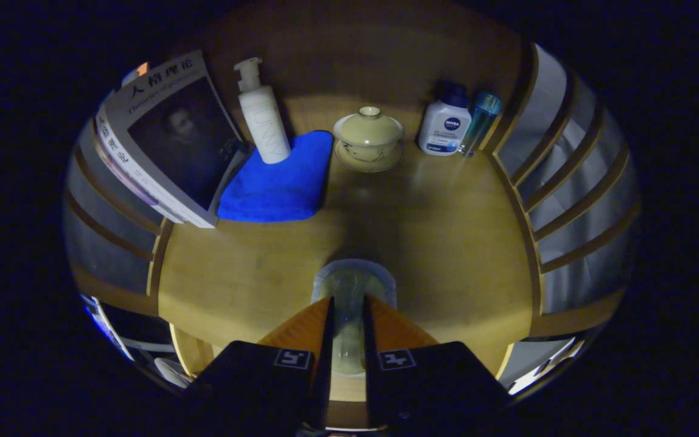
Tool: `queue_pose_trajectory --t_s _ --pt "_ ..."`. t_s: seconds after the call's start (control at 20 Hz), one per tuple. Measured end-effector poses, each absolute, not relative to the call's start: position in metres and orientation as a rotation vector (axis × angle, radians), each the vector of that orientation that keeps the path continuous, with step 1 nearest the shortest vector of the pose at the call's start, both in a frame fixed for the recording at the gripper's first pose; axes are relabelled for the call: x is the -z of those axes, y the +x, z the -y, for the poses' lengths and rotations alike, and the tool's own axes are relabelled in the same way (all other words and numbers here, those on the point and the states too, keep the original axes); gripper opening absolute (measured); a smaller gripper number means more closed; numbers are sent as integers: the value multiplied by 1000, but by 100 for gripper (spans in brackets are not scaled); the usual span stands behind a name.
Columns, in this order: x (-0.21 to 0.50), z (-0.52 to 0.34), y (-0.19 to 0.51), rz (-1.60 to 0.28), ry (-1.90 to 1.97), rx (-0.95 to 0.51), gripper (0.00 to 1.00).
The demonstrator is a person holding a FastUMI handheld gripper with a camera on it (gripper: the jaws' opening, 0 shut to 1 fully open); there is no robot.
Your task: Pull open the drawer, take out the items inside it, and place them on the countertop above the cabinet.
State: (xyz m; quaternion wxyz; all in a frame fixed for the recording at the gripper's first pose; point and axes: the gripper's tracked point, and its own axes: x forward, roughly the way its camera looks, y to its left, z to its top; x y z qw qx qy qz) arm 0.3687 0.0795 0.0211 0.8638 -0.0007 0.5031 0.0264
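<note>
My hand-held gripper (347,315) is clamped on a clear glass cup (352,291), both fingers pressing its sides, the cup held between them just above the near part of the wooden counter (446,243). Beyond it, at the far middle, sits a lidded tea bowl (368,135) on its saucer. Left of that lies a folded blue cloth (280,182) with a white pump bottle (263,115) standing on it, and a book (164,136) leans further left. Far right stand a lotion bottle (445,126) and a blue tumbler (480,122), touching.

One book (161,142), one pump bottle (263,115), one blue cloth (280,182), one lidded cup (368,136), two small bottles (445,127), one glass jar (352,291)
</note>
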Motion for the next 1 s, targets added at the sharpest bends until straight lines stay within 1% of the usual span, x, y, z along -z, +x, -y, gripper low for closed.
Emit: queue_pose_trajectory --t_s 0.1,0.25,0.55,0.7,0.8,1.0 --pt "-34 -74 372 -1010 -7 -40 43" --pt "-46 -84 357 -971 17 -76 68" --pt "-51 -90 312 -856 10 -116 68" --pt "-59 -87 292 -759 30 -118 68" --pt "-65 -85 278 -676 29 -118 68" --pt "-79 -82 229 -449 17 -123 68"
